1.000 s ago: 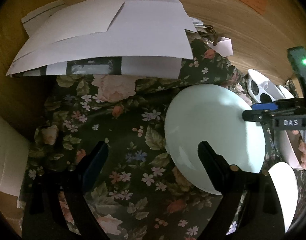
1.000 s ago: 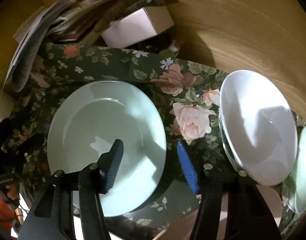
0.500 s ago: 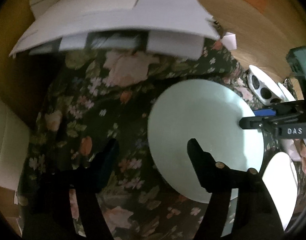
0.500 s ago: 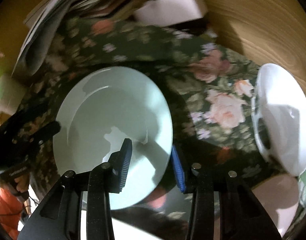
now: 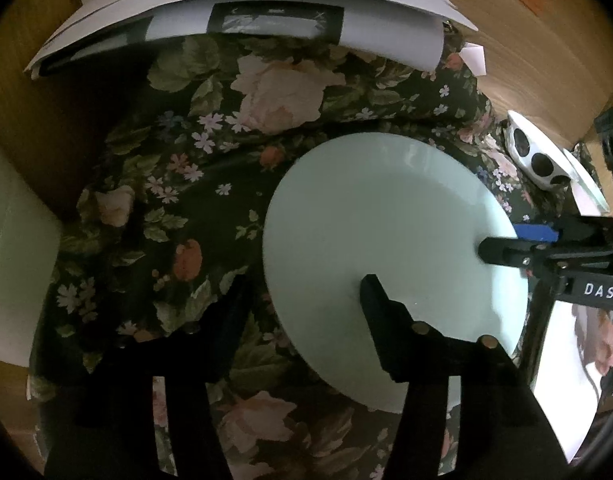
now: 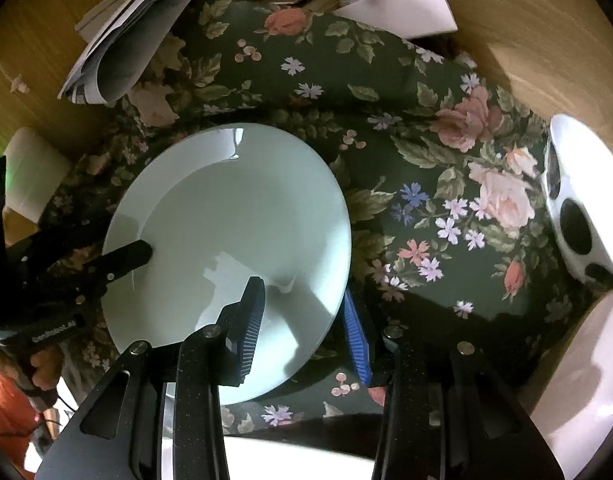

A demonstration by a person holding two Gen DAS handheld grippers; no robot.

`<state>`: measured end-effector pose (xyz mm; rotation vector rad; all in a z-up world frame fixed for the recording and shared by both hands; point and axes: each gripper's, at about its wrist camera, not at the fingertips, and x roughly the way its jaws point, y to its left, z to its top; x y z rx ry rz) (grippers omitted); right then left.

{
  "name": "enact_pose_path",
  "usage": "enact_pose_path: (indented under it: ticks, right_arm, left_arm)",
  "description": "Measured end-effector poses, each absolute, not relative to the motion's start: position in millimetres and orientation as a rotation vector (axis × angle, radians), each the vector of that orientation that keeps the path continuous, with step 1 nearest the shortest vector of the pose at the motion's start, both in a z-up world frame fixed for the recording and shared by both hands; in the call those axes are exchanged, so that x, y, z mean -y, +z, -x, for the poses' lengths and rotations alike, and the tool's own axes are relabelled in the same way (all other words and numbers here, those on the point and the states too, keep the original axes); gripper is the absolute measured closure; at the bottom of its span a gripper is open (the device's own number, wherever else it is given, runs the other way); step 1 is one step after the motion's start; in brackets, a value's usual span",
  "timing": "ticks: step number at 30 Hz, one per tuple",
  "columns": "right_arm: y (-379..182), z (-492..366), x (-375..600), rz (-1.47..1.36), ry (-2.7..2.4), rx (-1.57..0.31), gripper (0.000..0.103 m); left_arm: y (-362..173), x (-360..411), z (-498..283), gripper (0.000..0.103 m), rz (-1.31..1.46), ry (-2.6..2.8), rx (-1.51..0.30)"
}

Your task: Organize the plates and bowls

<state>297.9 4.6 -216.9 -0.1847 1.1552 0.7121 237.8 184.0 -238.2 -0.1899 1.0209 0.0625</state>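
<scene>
A pale green plate (image 5: 386, 240) (image 6: 234, 216) lies on a dark floral cloth (image 5: 166, 208). My left gripper (image 5: 306, 284) straddles the plate's left edge: one finger rests over the plate, the other hangs just outside the rim above the cloth. Its jaws are closing and the pads are not pressing the plate. My right gripper (image 6: 302, 300) grips the opposite rim. Its black finger lies on the plate's top and its blue pad (image 6: 354, 332) sits against the outer edge. In the left wrist view the right gripper (image 5: 506, 240) reaches in from the right.
A white bowl with black dots (image 5: 542, 160) (image 6: 574, 216) stands right of the cloth, and a white plate (image 5: 562, 380) lies nearer. Stacked papers (image 5: 246, 0) (image 6: 126, 40) and a white box (image 6: 398, 12) crowd the far side. A pale block (image 5: 14, 260) sits at the left.
Both grippers came in over the green plate, which now fills more of each view. The left jaws narrowed around its left edge. The right jaws narrowed onto its right rim.
</scene>
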Motion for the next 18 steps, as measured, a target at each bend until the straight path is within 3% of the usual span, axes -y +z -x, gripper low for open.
enact_pose_path:
  ticks: [18]
  right_arm:
    - [-210, -297, -1, 0.154, 0.755, -1.105, 0.067]
  left_arm:
    - [-216, -187, -234, 0.052, 0.239, 0.027, -0.964]
